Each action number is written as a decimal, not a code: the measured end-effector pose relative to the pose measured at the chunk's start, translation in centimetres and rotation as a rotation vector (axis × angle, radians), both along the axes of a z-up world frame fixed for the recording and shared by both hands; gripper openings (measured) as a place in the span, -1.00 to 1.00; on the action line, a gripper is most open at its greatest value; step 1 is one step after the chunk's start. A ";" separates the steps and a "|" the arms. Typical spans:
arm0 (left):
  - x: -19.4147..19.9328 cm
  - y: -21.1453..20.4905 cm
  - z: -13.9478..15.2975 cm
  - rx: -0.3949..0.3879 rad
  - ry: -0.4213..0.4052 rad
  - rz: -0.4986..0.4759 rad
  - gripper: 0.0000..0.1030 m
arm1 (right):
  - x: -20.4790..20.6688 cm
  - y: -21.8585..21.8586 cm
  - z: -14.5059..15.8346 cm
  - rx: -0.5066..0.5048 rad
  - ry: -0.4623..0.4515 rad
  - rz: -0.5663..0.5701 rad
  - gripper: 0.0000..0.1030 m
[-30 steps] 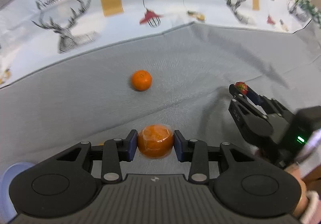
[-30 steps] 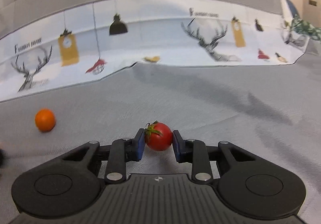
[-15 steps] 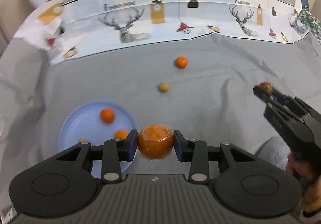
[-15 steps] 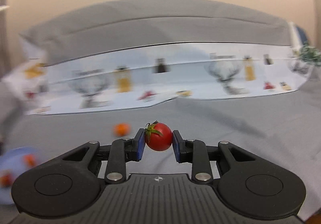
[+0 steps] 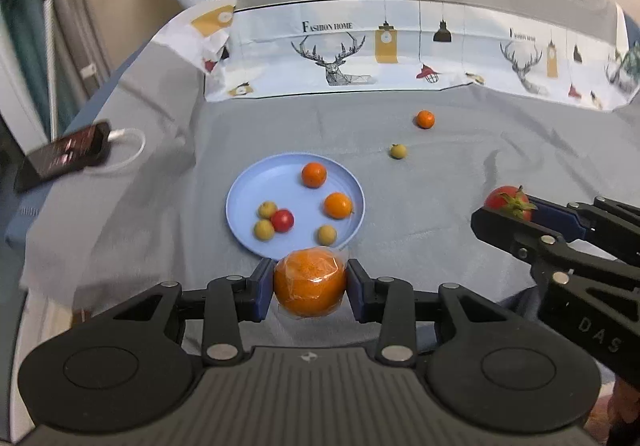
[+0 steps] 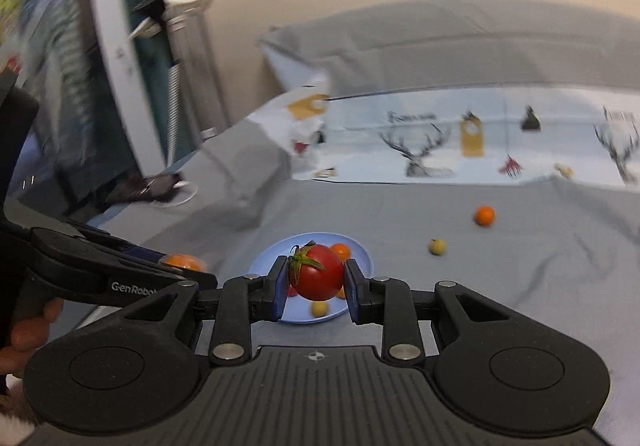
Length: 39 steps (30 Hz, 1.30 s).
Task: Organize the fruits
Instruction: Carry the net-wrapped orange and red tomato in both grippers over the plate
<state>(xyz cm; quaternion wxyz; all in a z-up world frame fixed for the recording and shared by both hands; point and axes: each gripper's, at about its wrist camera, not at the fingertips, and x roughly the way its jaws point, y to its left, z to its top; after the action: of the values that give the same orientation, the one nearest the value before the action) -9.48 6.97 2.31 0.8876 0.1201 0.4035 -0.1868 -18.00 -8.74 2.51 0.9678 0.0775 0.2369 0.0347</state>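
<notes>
My left gripper (image 5: 310,282) is shut on a plastic-wrapped orange (image 5: 310,286), held above the near rim of a blue plate (image 5: 244,194). The plate holds two small oranges (image 5: 313,174), a red tomato (image 5: 282,220) and three small yellow fruits (image 5: 264,230). My right gripper (image 6: 316,278) is shut on a red tomato (image 6: 318,278) with a green stem, held in the air right of the plate; it also shows in the left wrist view (image 5: 506,202). The plate shows behind it in the right wrist view (image 6: 268,258). A small orange (image 5: 425,119) and a yellow fruit (image 5: 398,151) lie loose on the grey cloth.
A phone (image 5: 64,154) with a white cable lies at the left edge of the grey cloth. A printed white cloth (image 5: 400,58) with deer stands along the back. A curtain and white frame (image 6: 104,86) are to the left.
Both grippers have risen and swung left with their fruits. The blue plate has come fully into view below the left gripper, and the loose orange now lies farther away.
</notes>
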 end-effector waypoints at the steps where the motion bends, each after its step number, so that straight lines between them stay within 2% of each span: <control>1: -0.3 0.6 0.2 -0.018 0.002 0.007 -0.18 | -0.3 0.7 0.3 -0.017 -0.003 0.007 -0.41; 6: -1.5 2.5 1.2 -0.086 -0.024 0.020 -0.18 | -1.9 2.6 1.3 -0.067 -0.012 0.001 -0.41; 17: -2.7 4.2 2.2 -0.138 -0.060 0.017 -0.18 | -2.9 4.4 2.1 -0.133 -0.038 -0.017 -0.42; 39: -1.8 4.2 1.8 -0.142 -0.033 0.034 -0.18 | -2.4 4.6 1.8 -0.142 -0.018 0.000 -0.41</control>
<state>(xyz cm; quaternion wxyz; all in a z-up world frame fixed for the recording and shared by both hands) -11.30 11.13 4.07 0.9034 0.0532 0.3766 -0.1980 -20.36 -4.15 4.36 0.9730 0.0085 0.2298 0.0185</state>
